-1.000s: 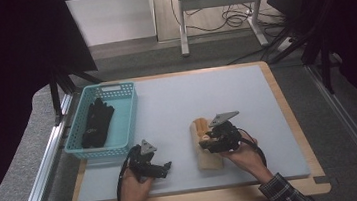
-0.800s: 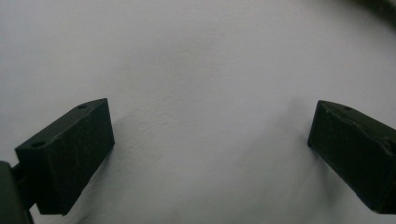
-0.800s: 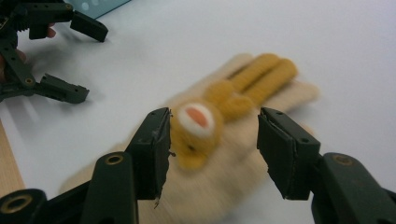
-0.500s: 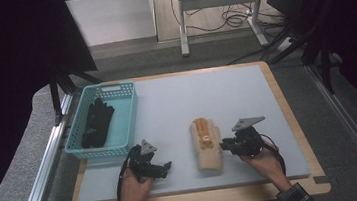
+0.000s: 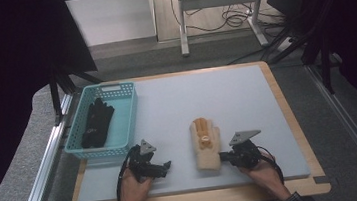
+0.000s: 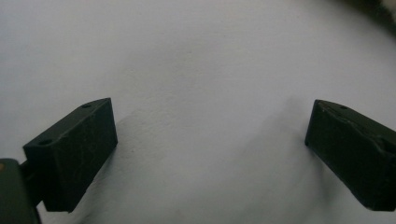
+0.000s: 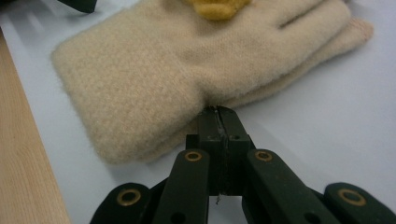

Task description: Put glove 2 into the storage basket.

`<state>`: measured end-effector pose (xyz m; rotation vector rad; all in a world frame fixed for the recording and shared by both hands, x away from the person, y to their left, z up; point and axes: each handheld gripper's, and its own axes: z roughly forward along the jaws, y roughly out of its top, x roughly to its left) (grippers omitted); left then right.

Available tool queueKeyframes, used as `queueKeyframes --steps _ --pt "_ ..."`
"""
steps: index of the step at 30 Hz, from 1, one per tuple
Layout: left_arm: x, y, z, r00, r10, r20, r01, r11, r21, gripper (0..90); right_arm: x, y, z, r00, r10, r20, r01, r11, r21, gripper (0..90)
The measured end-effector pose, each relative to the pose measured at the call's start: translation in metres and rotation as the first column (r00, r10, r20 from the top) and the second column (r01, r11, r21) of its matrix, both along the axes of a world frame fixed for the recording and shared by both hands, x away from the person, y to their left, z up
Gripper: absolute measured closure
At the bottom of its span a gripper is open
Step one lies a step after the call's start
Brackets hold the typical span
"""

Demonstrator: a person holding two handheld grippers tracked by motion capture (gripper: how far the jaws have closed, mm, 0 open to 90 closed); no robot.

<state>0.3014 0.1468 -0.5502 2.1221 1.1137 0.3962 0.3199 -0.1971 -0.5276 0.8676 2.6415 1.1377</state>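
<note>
Beige wool glove point(image 5: 206, 145) lies flat on our grey mat point(image 5: 247, 103), near the front edge. Our right gripper point(image 7: 218, 112) has just been closing; its jaws now meet at the glove's edge, whether pinching wool we cannot tell. Our left gripper point(image 5: 166, 166) rests wide open, holding nothing. Teal basket point(image 5: 130, 115) holds black gloves point(image 5: 96, 123).

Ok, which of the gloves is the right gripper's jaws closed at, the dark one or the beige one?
The beige glove, lying flat on the grey mat; the right gripper has its jaws shut at its edge, near the cuff. The black gloves lie in the teal basket, away from both grippers.
</note>
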Motion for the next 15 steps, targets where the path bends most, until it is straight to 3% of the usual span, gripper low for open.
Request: queueKeyframes --steps 5,15 --pt "-0.002 0.001 0.0 1.0 -0.001 -0.003 0.001 1.0 0.004 3.7 0.0 0.014 -0.001 0.9997 0.018 0.019 -0.018 1.0 -0.004 87.9" --pt "-0.007 0.022 -0.001 0.9999 0.012 -0.01 -0.012 0.9999 0.009 1.3 0.007 0.054 -0.003 0.998 0.049 0.039 -0.049 0.999 -0.014 86.6"
